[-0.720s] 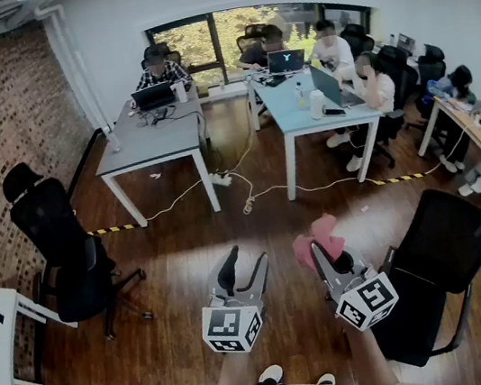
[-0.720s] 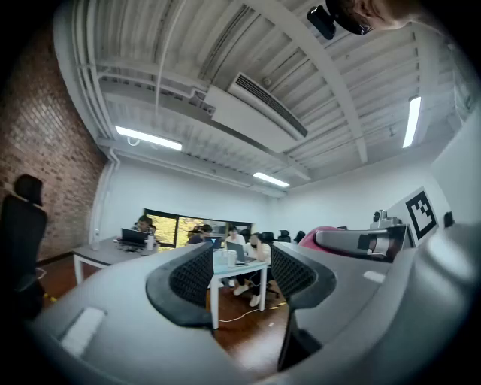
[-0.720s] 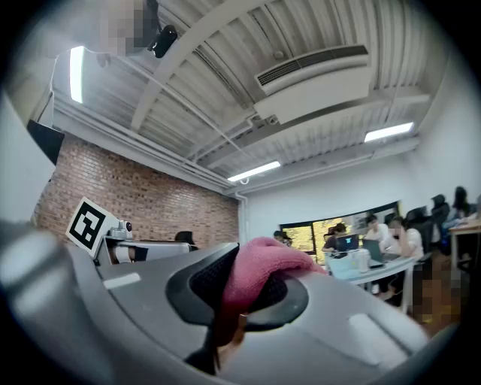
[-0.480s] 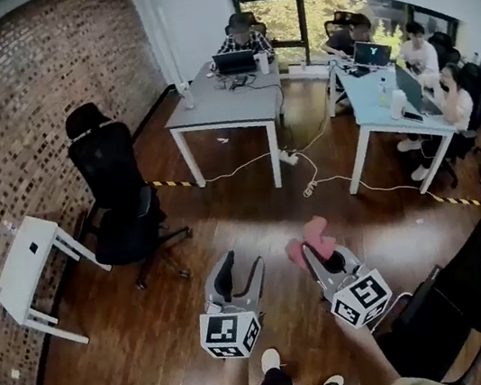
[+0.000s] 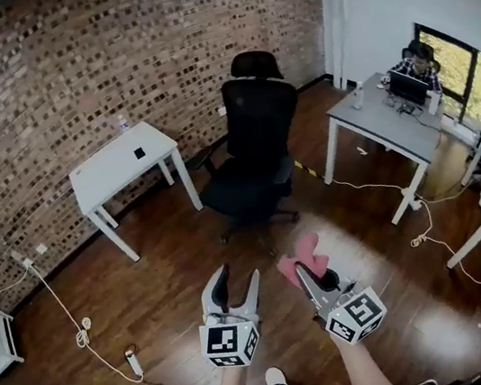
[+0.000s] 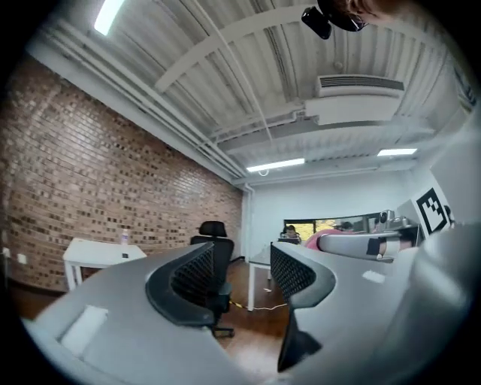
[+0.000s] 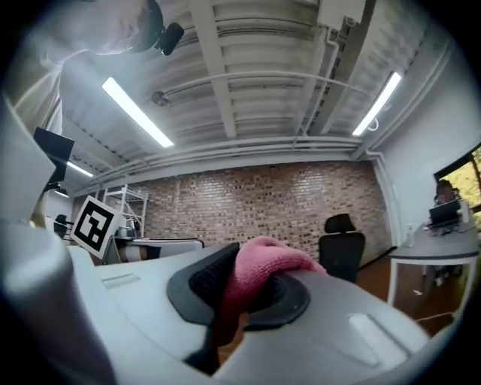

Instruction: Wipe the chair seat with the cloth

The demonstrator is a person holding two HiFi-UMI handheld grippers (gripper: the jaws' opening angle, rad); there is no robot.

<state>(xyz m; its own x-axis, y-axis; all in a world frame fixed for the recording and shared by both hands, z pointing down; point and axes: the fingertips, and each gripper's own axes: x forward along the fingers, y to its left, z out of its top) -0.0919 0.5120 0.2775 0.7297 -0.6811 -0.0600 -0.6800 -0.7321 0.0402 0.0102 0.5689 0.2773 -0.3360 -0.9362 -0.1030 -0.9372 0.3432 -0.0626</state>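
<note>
A black office chair (image 5: 252, 153) stands by the brick wall, its seat (image 5: 241, 187) facing me; it also shows as the chair (image 6: 216, 282) in the left gripper view and the chair (image 7: 340, 256) in the right gripper view. My right gripper (image 5: 301, 268) is shut on a pink cloth (image 5: 301, 256), which bulges out between the jaws as the cloth (image 7: 259, 278). My left gripper (image 5: 236, 281) is open and holds nothing. Both grippers hang in the air, a good way short of the chair.
A small white table (image 5: 118, 168) stands left of the chair against the brick wall. A grey desk (image 5: 385, 128) with a seated person (image 5: 410, 72) lies to the right. Cables and a power strip (image 5: 132, 362) run across the wooden floor at the left.
The view has swung left from the desks with people to the brick wall and the black chair. Both grippers keep their pose, the right still holding the cloth.
</note>
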